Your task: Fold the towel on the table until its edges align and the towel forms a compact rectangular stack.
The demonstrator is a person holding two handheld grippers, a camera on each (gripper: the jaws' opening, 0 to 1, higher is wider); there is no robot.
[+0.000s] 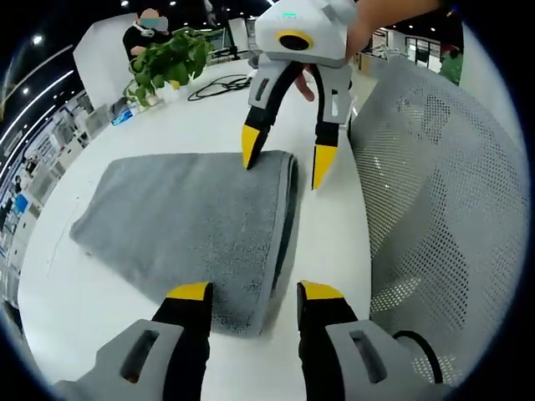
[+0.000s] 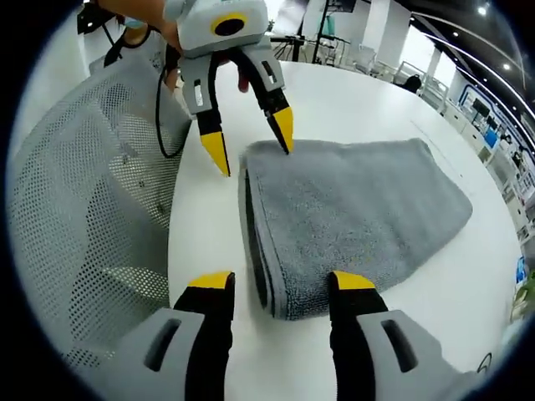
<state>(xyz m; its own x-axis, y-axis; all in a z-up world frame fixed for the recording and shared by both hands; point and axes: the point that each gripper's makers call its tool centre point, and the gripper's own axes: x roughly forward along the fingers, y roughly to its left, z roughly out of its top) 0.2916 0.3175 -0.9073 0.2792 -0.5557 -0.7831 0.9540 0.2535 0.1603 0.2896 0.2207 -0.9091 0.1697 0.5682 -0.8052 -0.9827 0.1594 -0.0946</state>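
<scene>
Your left gripper [image 1: 249, 292] and right gripper [image 2: 278, 282] both stand wide open, holding nothing, straddling opposite ends of the grey towel's [image 2: 359, 205] folded edge near the table's [image 2: 376, 100] chair-side edge, apparently poised to pinch it for another fold.

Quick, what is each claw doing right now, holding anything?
Left claw: open, holding nothing, straddling the folded edge of the gray towel.
Right claw: open, holding nothing, straddling the same fold at its other end.
</scene>
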